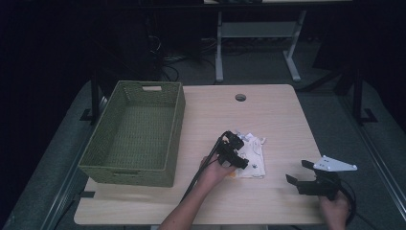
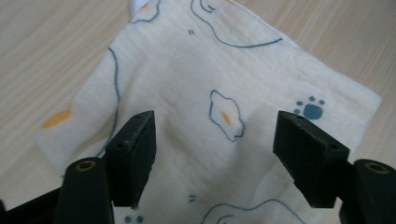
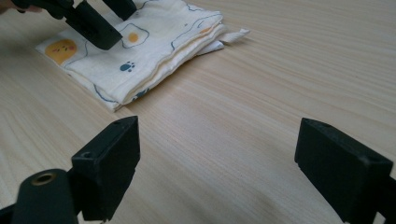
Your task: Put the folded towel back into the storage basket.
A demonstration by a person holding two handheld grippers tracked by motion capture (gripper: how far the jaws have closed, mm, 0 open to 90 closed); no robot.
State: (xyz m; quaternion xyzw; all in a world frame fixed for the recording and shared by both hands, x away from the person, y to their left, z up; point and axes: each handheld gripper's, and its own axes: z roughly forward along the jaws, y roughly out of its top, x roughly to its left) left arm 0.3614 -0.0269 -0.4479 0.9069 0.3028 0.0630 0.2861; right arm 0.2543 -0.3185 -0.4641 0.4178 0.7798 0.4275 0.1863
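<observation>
my left tool (image 2: 212, 154) is spread wide right over the folded printed cloth (image 2: 219, 93) lying on the bench (image 3: 280, 70), nothing pinched, and my right tool (image 3: 217, 172) sits well apart, spread too, holding nothing

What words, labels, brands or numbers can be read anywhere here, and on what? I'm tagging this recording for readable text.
None: no readable text in any view.
The folded cloth carries only drawn pictures: fried eggs, blue paw prints, an orange face, small tick marks; no letters.
The green woven basket, the wooden table and both black tools bear no visible label or number.
</observation>
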